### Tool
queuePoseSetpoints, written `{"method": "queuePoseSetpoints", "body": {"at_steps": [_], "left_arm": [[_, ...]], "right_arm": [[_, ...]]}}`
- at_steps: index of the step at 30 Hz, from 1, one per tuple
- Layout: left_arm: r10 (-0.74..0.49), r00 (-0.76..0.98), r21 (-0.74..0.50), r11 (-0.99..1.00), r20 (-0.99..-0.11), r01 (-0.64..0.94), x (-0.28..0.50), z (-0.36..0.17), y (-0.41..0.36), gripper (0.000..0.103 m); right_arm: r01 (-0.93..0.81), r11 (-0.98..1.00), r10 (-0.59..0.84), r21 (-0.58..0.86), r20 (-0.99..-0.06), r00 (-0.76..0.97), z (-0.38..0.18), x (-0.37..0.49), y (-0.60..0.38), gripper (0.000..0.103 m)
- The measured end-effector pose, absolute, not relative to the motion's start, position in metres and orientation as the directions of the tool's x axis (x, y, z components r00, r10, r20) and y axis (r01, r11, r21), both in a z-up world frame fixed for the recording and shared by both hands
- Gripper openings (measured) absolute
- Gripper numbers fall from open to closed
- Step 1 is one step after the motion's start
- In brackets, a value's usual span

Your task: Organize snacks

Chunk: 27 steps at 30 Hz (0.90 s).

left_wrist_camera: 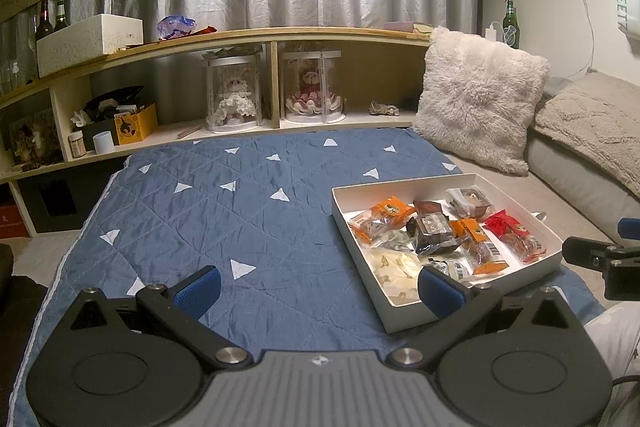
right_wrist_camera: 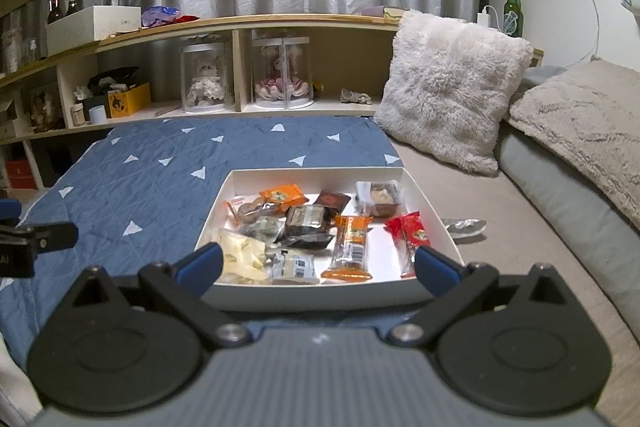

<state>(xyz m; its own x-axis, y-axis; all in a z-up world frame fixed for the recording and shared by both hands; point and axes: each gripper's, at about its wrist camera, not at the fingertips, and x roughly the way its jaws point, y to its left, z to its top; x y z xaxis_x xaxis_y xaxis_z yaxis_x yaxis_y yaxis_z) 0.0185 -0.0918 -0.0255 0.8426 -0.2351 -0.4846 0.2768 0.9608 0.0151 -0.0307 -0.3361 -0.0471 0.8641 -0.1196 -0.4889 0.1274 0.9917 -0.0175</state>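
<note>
left tongs (left_wrist_camera: 320,291) released | right tongs (right_wrist_camera: 318,265) released — snacks (right_wrist_camera: 304,223) in white box (right_wrist_camera: 320,293)

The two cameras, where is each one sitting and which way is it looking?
Left wrist: sits on the left gripper, looks across the blue quilt toward the shelf; own open fingers show, and the right gripper's tip at the right edge.
Right wrist: sits on the right gripper, looks straight over the snack box; own open fingers show, and the left gripper's tip at the left edge.
Both share: the box, quilt, shelf and pillow.
</note>
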Motion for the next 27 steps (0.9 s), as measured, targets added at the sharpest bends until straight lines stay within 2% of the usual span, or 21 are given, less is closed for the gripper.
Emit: {"method": "queuePoseSetpoints", "body": {"at_steps": [27], "left_arm": [[-0.234, 0.843, 0.015, 0.961, -0.484, 0.276, 0.0182, -0.0254, -0.0911, 0.103]], "right_arm": [[0.13, 0.991, -0.12, -0.014, -0.492, 0.862, -0.0487, -0.0313, -0.3334, 0.102]]}}
